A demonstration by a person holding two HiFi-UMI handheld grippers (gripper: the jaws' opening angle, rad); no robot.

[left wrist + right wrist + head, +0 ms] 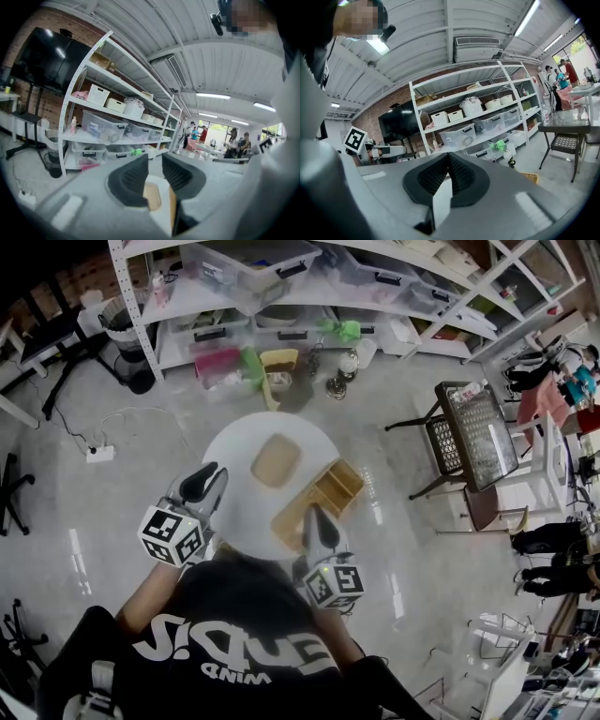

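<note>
Bright, even light from ceiling strip lights (pixel 213 96); pale glare streaks on the glossy floor (pixel 77 559). Heavy fisheye bending, dark corners; the left gripper (pixel 154 157) looks soft up close

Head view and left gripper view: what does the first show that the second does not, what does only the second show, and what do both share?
Only the head view shows the person's black shirt, the left gripper's marker cube and a dark table at the right. Only the left gripper view shows a black screen on the brick wall, ceiling lights and people far behind. Both show the left gripper with its jaws apart, the round white table, the tan tray on it and the white shelves.
</note>
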